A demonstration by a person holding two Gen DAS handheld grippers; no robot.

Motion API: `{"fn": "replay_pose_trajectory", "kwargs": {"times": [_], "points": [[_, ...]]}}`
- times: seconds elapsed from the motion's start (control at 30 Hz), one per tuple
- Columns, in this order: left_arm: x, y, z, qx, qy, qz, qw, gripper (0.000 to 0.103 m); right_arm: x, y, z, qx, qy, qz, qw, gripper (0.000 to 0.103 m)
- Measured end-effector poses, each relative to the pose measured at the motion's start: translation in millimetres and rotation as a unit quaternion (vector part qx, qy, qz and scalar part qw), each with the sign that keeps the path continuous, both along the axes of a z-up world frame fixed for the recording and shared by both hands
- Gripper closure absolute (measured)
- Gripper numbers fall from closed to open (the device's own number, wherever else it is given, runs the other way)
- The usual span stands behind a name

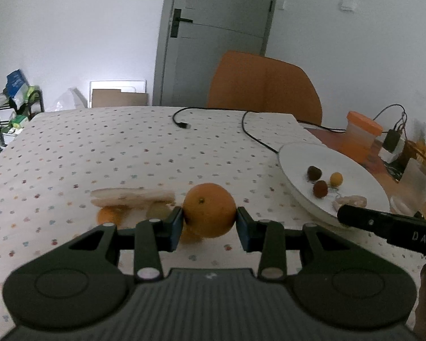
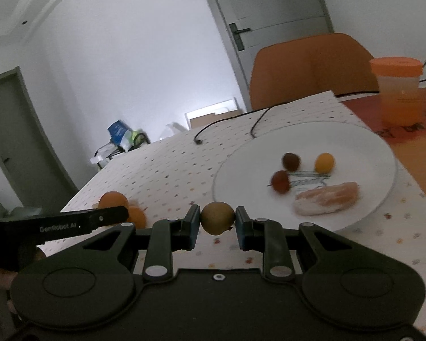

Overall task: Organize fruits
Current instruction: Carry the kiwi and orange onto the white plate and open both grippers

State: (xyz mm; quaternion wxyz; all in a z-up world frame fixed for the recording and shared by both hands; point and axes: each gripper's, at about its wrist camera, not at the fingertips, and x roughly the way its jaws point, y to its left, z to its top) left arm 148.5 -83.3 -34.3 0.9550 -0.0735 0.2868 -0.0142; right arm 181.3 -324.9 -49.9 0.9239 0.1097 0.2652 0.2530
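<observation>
My left gripper [image 1: 209, 221] is shut on a large orange [image 1: 208, 203], held just above the dotted tablecloth [image 1: 99, 147]. Behind it lie a pale peeled segment [image 1: 132, 195], a small orange fruit [image 1: 108, 216] and a blurred greenish fruit [image 1: 157, 211]. My right gripper [image 2: 217, 215] is shut on a small brown-green round fruit [image 2: 217, 220] at the near rim of the white plate [image 2: 269, 142]. On the plate sit two dark red fruits [image 2: 291, 161], a yellow fruit [image 2: 324, 163] and a peeled segment [image 2: 326, 197]. The plate [image 1: 306, 156] shows at right in the left wrist view.
An orange chair [image 1: 264, 91] stands behind the table. Black cables [image 1: 181, 123] run across the far cloth. An orange-lidded cup [image 2: 397, 91] and small boxes [image 1: 394, 145] stand right of the plate. A cluttered rack [image 1: 14, 105] is off the table's left side.
</observation>
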Motion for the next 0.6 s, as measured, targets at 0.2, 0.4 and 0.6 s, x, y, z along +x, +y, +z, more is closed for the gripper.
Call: {"fn": "replay_pose_trajectory", "kwargs": {"times": [0.2, 0.4, 0.6], "points": [[6.9, -15.7, 0.3, 0.007, 0.000, -0.015, 0.9999, 0.064, 3.3, -13.5, -3.5, 0.004, 0.002, -0.016, 1.000, 0.078], [16.4, -29.1, 4.2, 0.013, -0.005, -0.029, 0.9995, 0.064, 6.4, -23.9, -5.9, 0.008, 0.002, -0.030, 1.000, 0.078], [26.8, -45.8, 7.0, 0.019, -0.007, -0.048, 0.9986, 0.064, 8.1, -33.6, -8.9, 0.010, 0.005, -0.054, 0.998, 0.070]]}}
